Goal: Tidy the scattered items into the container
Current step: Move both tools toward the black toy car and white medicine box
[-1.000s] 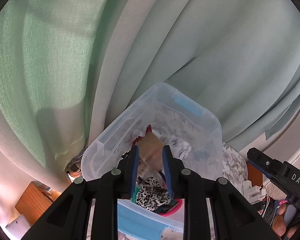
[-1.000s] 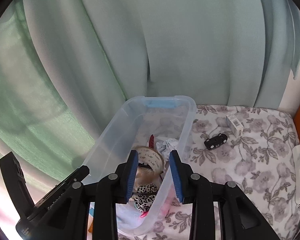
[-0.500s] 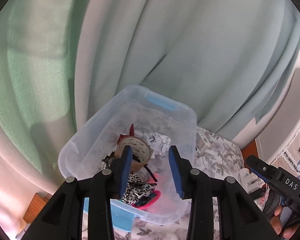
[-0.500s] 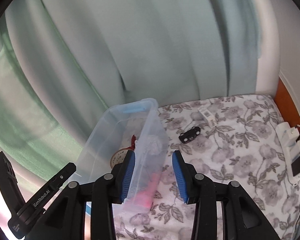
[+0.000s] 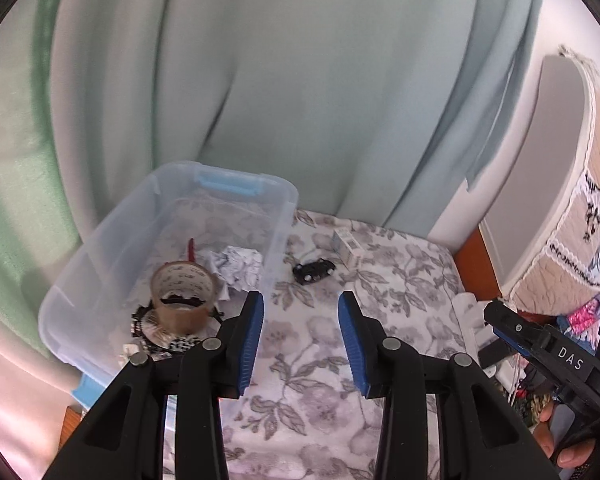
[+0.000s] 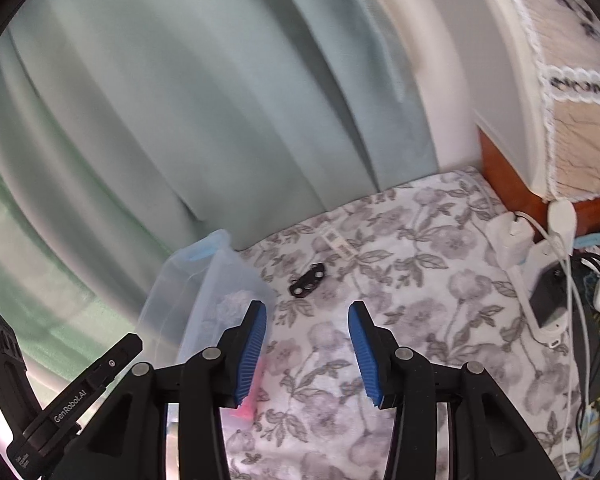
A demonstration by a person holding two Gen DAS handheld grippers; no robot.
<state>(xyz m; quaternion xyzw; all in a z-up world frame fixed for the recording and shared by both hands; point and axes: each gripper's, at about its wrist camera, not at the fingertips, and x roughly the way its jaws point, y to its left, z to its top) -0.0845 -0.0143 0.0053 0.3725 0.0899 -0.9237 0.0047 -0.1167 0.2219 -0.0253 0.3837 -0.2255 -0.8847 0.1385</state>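
On the floral bedspread [image 5: 300, 344], at twelve o'clock from both grippers, two items lie outside the clear plastic bin [image 5: 100, 248]: a black toy car [image 5: 314, 271] and, just beside it at one o'clock, a small white carton [image 5: 346, 246]. Left gripper [image 5: 300, 320] stands apart, empty. Right gripper [image 6: 307, 328] is opening, nothing between its jaws, presumably readying for the car. The bin, at ten o'clock, holds a tape roll [image 5: 182, 294], crumpled paper [image 5: 236, 264] and what may be patterned fabric.
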